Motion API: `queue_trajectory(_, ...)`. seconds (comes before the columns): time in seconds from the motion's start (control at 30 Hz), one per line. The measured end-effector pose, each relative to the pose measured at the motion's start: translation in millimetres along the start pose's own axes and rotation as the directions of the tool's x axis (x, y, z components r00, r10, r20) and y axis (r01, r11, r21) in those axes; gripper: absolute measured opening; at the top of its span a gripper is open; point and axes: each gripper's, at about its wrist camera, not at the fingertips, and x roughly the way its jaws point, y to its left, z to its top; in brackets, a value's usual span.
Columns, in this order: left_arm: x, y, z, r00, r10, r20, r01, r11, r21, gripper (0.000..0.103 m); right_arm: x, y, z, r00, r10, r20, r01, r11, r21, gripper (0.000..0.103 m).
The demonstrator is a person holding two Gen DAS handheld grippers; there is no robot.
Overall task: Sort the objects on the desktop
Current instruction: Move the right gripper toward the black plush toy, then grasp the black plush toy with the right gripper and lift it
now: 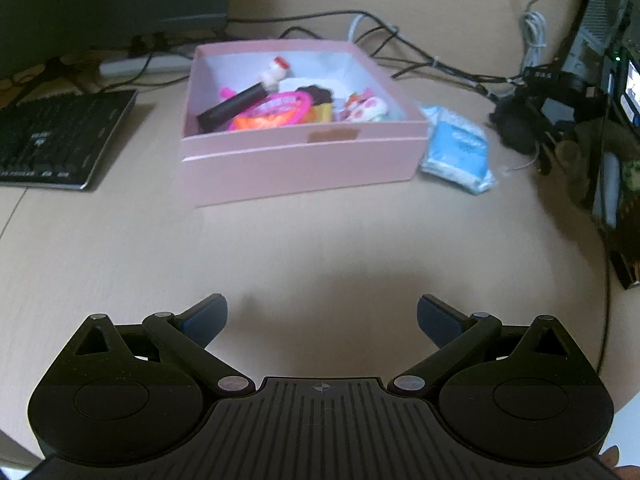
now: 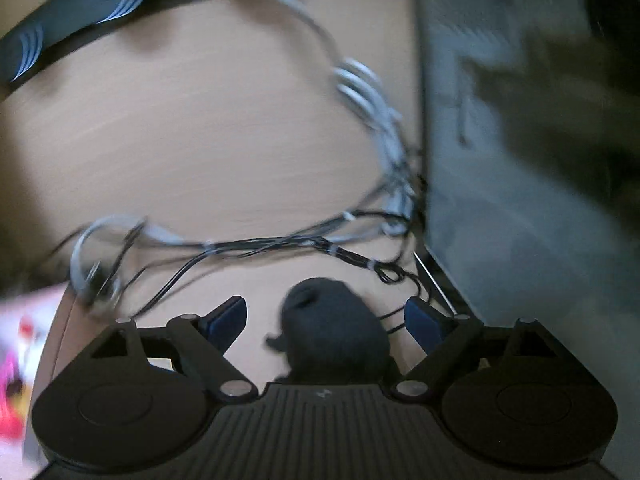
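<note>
A pink box (image 1: 300, 156) stands on the desk and holds several small items: a black tube with a white and red top (image 1: 240, 100), a pink ring toy (image 1: 280, 106) and a spotted packet (image 1: 366, 108). A blue tissue pack (image 1: 458, 146) lies right of the box. My left gripper (image 1: 322, 316) is open and empty, well in front of the box. My right gripper (image 2: 326, 316) is open, with a dark fuzzy object (image 2: 334, 332) lying between its fingers; the view is blurred. The right gripper also shows at the right of the left wrist view (image 1: 532, 116).
A black keyboard (image 1: 56, 136) lies left of the box under a monitor (image 1: 112, 4). Black and white cables (image 1: 420, 52) run behind the box and across the right wrist view (image 2: 280, 244). A grey computer case (image 2: 520, 160) stands at the right. The pink box corner (image 2: 24, 344) shows at the left.
</note>
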Motion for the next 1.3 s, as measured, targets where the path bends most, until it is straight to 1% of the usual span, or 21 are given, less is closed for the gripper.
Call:
queue_trajectory(0.1,2,12,-1,1.000,0.008,-0.015,-0.008,1.000,-0.016,0.103,24,-16,3,0.998,-0.006,-0.064,0.014,0.992,0.124,0.086)
queue_trajectory(0.2,3,23,0,1.000,0.005,-0.026,-0.006,0.999,-0.032,0.103,32,-26,-6,0.989,0.086,-0.117,-0.057,0.971,0.232,0.086)
queue_trajectory(0.27,6,25,3,0.999,-0.008,-0.031,0.006,0.999,-0.040,0.103,37,-24,-14,0.976,0.137,-0.169,-0.095,0.966,0.239,0.084)
queue_trajectory(0.3,7,24,5,0.999,-0.017,-0.032,0.016,0.999,-0.038,0.103,35,-19,-19,0.972,0.142,-0.189,-0.100,0.971,0.215,0.076)
queue_trajectory(0.33,8,21,7,0.999,-0.028,-0.030,0.027,0.999,-0.031,0.103,31,-12,-25,0.968,0.145,-0.205,-0.109,0.978,0.175,0.074)
queue_trajectory(0.43,12,8,12,0.998,-0.065,-0.027,0.065,0.998,0.006,0.103,9,-1,-32,0.967,0.151,-0.207,-0.134,0.987,0.095,0.072)
queue_trajectory(0.53,19,-10,15,0.994,-0.102,-0.038,0.103,0.994,0.040,0.103,-31,1,-35,0.980,0.127,-0.155,-0.131,0.991,-0.018,0.072)
queue_trajectory(0.6,23,-23,15,0.992,-0.121,-0.046,0.124,0.990,0.063,0.103,-60,4,-38,0.987,0.108,-0.119,-0.124,0.982,-0.140,0.072)
queue_trajectory(0.67,28,-36,16,0.989,-0.139,-0.052,0.143,0.986,0.087,0.103,-90,8,-47,0.991,0.103,-0.090,-0.125,0.951,-0.282,0.072)
queue_trajectory(0.77,33,-52,15,0.986,-0.152,-0.064,0.158,0.980,0.119,0.103,-119,20,-71,0.993,0.090,-0.071,-0.114,0.851,-0.513,0.072)
queue_trajectory(0.8,34,-55,14,0.986,-0.152,-0.069,0.160,0.979,0.126,0.103,-125,27,-84,0.996,0.075,-0.055,-0.093,0.794,-0.601,0.072)
queue_trajectory(0.83,34,-59,13,0.986,-0.149,-0.072,0.158,0.979,0.131,0.103,-129,34,-101,0.998,0.053,-0.027,-0.057,0.718,-0.694,0.072)
queue_trajectory(0.9,35,-61,13,0.987,-0.142,-0.073,0.150,0.980,0.132,0.103,-132,46,-132,0.999,0.015,0.034,0.020,0.579,-0.815,0.072)
queue_trajectory(0.93,34,-63,14,0.988,-0.135,-0.071,0.143,0.981,0.131,0.103,-131,51,-144,0.999,0.006,0.053,0.042,0.528,-0.848,0.072)
queue_trajectory(0.97,34,-64,15,0.989,-0.130,-0.067,0.138,0.982,0.132,0.103,-133,54,-154,0.998,0.007,0.059,0.048,0.493,-0.869,0.073)
queue_trajectory(1.0,33,-65,16,0.990,-0.124,-0.061,0.132,0.982,0.133,0.103,-135,57,-162,0.998,0.015,0.053,0.039,0.474,-0.880,0.073)
queue_trajectory(1.07,30,-66,20,0.992,-0.115,-0.045,0.120,0.984,0.131,0.103,-144,59,-169,0.998,0.061,0.009,-0.021,0.482,-0.876,0.074)
queue_trajectory(1.1,29,-65,22,0.993,-0.112,-0.036,0.116,0.985,0.127,0.103,-149,60,-169,0.996,0.092,-0.008,-0.052,0.490,-0.870,0.078)
queue_trajectory(1.2,27,-68,30,0.994,-0.106,-0.017,0.107,0.987,0.121,0.103,-166,61,-170,0.980,0.190,-0.064,-0.154,0.509,-0.847,0.084)
queue_trajectory(1.27,27,-69,34,0.995,-0.098,-0.004,0.098,0.988,0.120,0.103,-171,57,-162,0.961,0.242,-0.138,-0.253,0.555,-0.793,0.084)
queue_trajectory(1.3,27,-69,35,0.996,-0.095,-0.001,0.094,0.989,0.118,0.103,-172,54,-155,0.944,0.273,-0.184,-0.315,0.587,-0.746,0.085)
